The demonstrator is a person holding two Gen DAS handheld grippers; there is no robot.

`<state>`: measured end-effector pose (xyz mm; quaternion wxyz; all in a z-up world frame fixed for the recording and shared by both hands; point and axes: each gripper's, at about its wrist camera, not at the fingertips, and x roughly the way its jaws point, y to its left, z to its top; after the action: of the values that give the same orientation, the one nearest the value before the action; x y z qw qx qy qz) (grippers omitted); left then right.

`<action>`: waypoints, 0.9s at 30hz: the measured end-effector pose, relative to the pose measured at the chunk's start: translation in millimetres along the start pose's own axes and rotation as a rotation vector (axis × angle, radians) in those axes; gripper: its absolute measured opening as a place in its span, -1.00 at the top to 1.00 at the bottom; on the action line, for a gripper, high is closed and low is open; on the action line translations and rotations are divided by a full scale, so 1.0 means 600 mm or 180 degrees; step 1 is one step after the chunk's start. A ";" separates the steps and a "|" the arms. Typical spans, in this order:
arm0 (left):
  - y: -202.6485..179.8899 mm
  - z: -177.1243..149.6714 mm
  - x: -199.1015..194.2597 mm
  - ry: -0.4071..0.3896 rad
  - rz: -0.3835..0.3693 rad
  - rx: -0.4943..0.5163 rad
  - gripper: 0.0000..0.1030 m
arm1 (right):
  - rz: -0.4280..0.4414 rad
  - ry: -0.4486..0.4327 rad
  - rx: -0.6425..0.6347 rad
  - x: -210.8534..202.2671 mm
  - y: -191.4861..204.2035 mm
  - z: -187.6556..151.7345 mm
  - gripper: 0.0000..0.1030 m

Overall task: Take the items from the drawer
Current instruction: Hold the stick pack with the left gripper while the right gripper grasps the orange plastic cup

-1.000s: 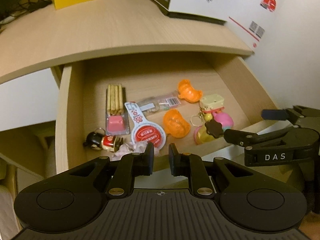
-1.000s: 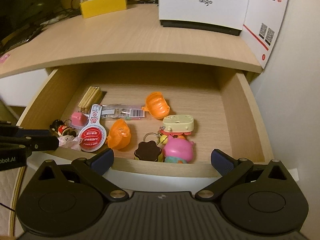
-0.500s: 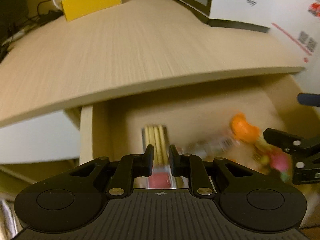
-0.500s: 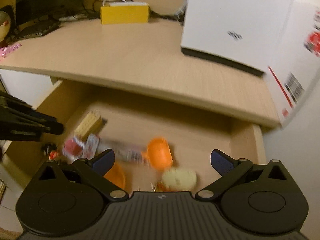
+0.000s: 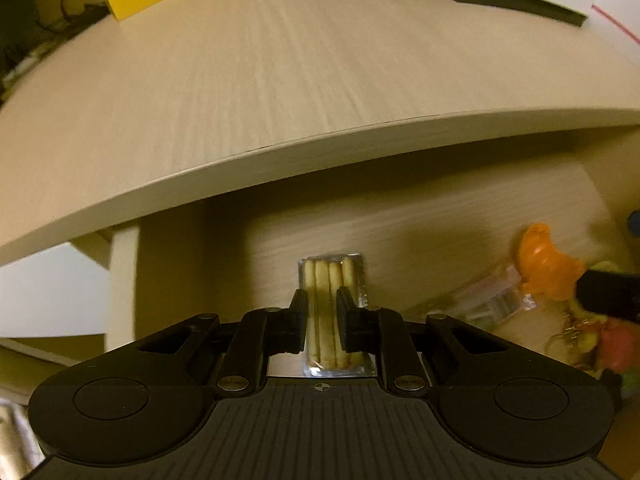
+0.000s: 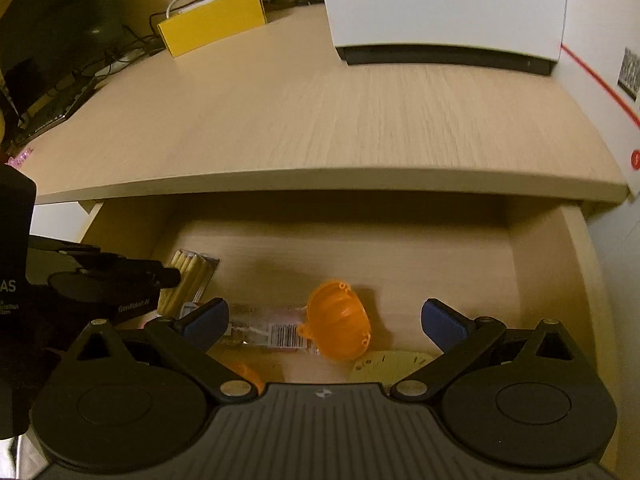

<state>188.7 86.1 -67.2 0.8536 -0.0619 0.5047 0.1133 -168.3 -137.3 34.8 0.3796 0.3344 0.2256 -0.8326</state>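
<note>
The drawer [image 6: 560, 280] stands pulled out under the desk top. A clear pack of biscuit sticks [image 5: 330, 276] lies at its left side, also seen in the right wrist view [image 6: 188, 276]. My left gripper [image 5: 322, 300] hovers over that pack. Its jaws are closing to a narrow gap and the pads press on nothing; the pack shows through the gap below. My right gripper [image 6: 326, 308] is wide open above an orange shell [image 6: 340, 324] and a clear wrapper with a barcode [image 6: 272, 332]. A pale yellow toy [image 6: 392, 364] peeks out below the shell.
The desk top [image 6: 320, 120] overhangs the back of the drawer. On it stand a yellow box [image 6: 216, 20] and a white box [image 6: 440, 4], with cables and dark gear at the far left. A pink toy [image 5: 616, 344] lies at the drawer's right.
Both grippers have moved in closer over the drawer. The left one has swung left and down onto the stick pack. The items at the drawer's front have dropped out of view.
</note>
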 end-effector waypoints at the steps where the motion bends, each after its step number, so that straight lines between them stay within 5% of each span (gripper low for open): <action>1: 0.003 0.001 0.000 0.0004 -0.0085 -0.0024 0.67 | -0.0004 0.0016 0.0006 0.002 0.000 0.000 -0.99; 5: 0.009 0.001 0.000 0.0043 -0.0382 0.0016 0.65 | -0.0068 0.0058 0.0015 0.006 0.008 -0.002 -0.99; 13: 0.008 -0.007 -0.029 0.0068 -0.0520 0.0314 0.60 | -0.0215 0.0035 0.0063 0.007 0.013 0.000 -0.99; 17: -0.001 -0.014 -0.018 0.0193 -0.0495 0.0400 0.60 | -0.0293 0.0142 0.0175 0.019 0.009 0.004 -0.99; 24: -0.005 -0.017 -0.015 0.0056 -0.0449 0.0582 0.60 | -0.0482 0.0143 0.0268 0.021 0.012 0.000 -0.99; 27: 0.003 -0.012 -0.014 0.0052 -0.0675 0.0465 0.25 | -0.0547 0.0160 0.0286 0.023 0.014 -0.001 -0.99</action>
<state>178.2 84.8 -63.3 0.8589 -0.0535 0.5091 -0.0153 -167.9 -148.7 23.4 0.2856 0.3513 0.2254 -0.8627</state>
